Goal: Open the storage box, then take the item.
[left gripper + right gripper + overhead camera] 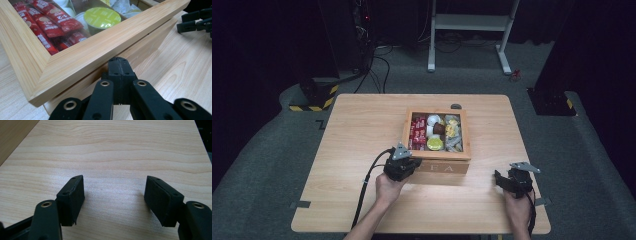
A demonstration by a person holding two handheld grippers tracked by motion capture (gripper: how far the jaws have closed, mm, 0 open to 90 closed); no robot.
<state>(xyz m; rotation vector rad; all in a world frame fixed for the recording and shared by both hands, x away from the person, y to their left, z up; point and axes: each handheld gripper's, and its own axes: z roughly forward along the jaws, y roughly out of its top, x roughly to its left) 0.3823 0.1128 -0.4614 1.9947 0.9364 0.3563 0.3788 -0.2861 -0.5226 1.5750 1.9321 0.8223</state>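
Tea box (438, 165) sits table centre. Left gripper (119, 65), jaws closed w/ nothing between, tips at 12 o'clock under the lid (105, 53) front edge. Right gripper (113, 197), jaws wide open, rests at box's 4 o'clock, well apart.

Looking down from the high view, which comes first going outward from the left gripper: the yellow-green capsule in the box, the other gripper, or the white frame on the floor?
From the left gripper, at the wooden box's front left corner:
1. Yellow-green capsule, just beyond it, inside the box's front row.
2. Right gripper, across the table near its right edge.
3. White frame, on the floor behind the table.
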